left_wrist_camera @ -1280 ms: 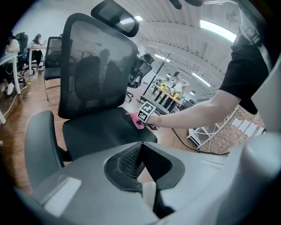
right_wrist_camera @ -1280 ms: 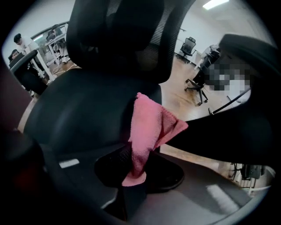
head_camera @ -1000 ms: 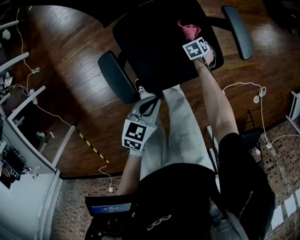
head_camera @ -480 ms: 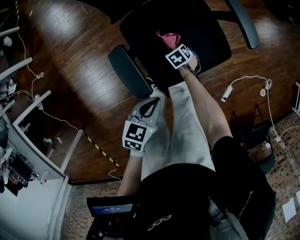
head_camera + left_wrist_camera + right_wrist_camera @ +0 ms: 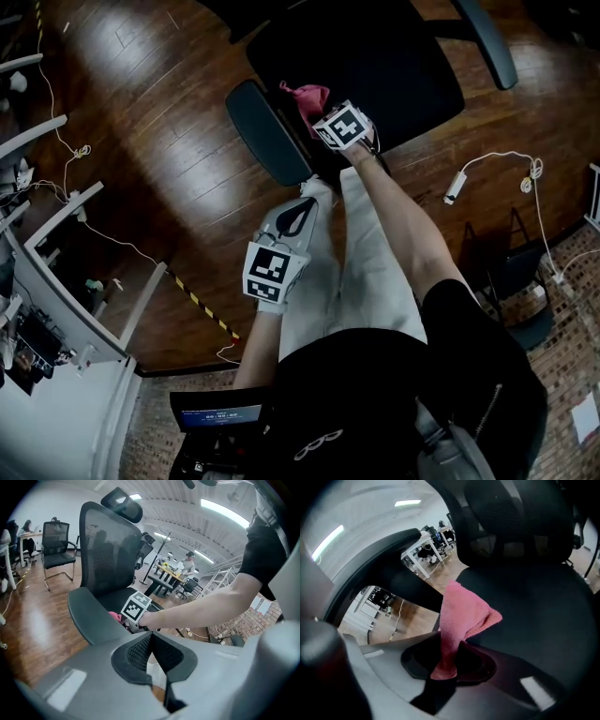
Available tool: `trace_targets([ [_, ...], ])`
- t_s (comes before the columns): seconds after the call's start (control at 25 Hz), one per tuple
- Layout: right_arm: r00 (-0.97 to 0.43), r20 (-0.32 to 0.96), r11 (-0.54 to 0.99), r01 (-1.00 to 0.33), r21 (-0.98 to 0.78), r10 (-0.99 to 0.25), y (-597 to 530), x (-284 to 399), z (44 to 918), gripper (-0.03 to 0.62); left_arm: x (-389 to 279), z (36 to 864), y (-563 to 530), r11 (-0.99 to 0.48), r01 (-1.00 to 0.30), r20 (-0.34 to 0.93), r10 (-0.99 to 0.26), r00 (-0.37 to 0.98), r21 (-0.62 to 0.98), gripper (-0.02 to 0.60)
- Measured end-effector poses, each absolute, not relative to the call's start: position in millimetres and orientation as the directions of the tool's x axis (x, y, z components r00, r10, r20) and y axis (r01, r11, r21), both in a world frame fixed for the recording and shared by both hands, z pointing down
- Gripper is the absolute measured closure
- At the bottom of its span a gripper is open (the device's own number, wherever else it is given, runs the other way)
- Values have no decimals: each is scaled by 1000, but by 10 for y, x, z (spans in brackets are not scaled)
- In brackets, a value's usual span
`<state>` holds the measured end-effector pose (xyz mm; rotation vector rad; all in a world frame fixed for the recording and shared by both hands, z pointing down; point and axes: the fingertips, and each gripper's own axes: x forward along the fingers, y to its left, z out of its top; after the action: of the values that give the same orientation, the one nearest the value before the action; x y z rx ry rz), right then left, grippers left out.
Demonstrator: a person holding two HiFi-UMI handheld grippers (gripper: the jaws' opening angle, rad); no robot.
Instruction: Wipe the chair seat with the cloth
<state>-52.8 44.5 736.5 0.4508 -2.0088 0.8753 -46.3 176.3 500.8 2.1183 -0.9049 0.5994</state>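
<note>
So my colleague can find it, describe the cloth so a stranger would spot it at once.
Look for the black office chair on the dark wood floor. On it, beside the nearer armrest, a cloth is pinched in the right hand-held gripper. It is the only pink thing against all that black.

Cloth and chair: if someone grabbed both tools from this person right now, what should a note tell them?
Right gripper: shut on the pink cloth, whose free end lies on the black seat.
Left gripper: shut, empty, held back by the person's leg, off the chair.
Place: in the head view the cloth is at the seat's near edge, beside the left armrest.
Done: cloth picked up and brought onto the seat.
Left: the pictures don't show which parts have been wiped, so I would sweep the whole seat, keeping the right gripper's grip on the cloth.
</note>
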Motion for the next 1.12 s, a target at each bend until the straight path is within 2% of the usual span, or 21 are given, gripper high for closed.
trace_targets([
  [0.12, -641, 765, 670, -538, -512, 70, 550, -684, 7230, 522, -471, 4978, 1782, -469, -761, 651, -412, 638, 449, 591],
  [0.24, -638, 766, 652, -548, -525, 81, 584, -559, 7290, 522, -427, 4983, 1790, -469, -764, 665, -400, 630, 443, 591],
  [0.56, -555, 832, 573, -680, -458, 6, 259, 452, 7569, 520, -123, 5032, 1669, -461, -769, 684, -380, 623, 444, 591],
  [0.8, -481, 876, 598, -714, -365, -40, -70, 1223, 7629, 520, 234, 5071, 1497, -463, -764, 688, -367, 626, 449, 591],
  [1.12, -379, 907, 614, -765, -195, -184, -520, 2056, 7543, 520, 603, 5104, 1339, -456, -761, 692, -352, 630, 462, 591],
])
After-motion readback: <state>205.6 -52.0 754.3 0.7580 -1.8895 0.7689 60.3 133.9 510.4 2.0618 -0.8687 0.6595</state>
